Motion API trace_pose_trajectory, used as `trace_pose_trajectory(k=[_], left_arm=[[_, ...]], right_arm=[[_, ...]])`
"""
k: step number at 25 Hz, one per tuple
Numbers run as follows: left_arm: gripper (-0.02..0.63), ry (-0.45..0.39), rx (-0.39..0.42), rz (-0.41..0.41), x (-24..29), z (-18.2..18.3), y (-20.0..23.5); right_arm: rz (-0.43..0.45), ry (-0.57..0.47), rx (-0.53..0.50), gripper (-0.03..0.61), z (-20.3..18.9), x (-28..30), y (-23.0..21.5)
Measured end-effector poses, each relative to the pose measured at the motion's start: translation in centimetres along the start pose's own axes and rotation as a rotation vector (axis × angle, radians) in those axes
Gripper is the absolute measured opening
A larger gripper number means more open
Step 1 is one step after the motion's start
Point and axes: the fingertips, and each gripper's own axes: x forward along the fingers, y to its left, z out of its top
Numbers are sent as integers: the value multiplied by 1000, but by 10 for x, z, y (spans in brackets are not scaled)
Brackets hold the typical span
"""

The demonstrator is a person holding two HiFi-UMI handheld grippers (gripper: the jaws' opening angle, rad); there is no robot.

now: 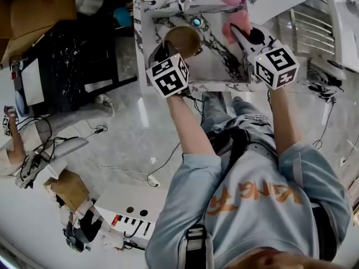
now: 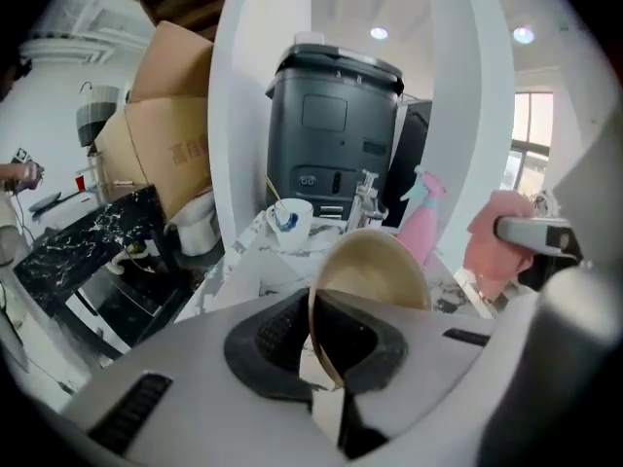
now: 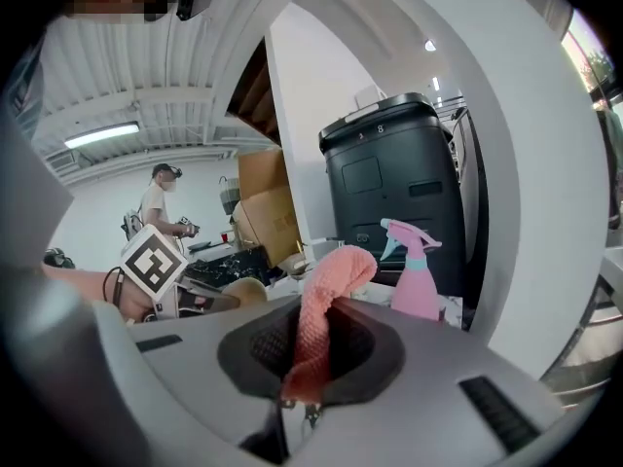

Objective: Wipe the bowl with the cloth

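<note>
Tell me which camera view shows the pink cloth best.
The right gripper view: the cloth sits centre frame, large, pinched in the jaws of the right gripper. The head view shows only a pink bunch of cloth ahead of that gripper. The left gripper view shows the cloth small, off to the right.

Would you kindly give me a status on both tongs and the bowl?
Left tongs shut on rim of tan bowl. Right tongs shut on pink cloth. Bowl held over marble sink, cloth apart from it. Nothing between.
</note>
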Motion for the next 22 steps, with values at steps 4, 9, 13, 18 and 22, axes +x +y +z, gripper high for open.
trace_pose_trajectory(k=[4, 9, 13, 18, 22], left_arm=[[30, -117, -152, -79, -39, 6, -15], [29, -210, -226, -125, -84, 6, -34], [29, -288, -284, -168, -114, 9, -52], [29, -366, -279, -225, -142, 21, -75], [29, -451, -348, -315, -160, 38, -85]], right_arm=[[49, -47, -18, 40, 10, -19, 10], [99, -93, -54, 41, 24, -49, 27], [137, -132, -102, 40, 37, -75, 38], [148, -180, -135, 40, 52, -105, 35], [145, -216, -161, 40, 67, -121, 31]])
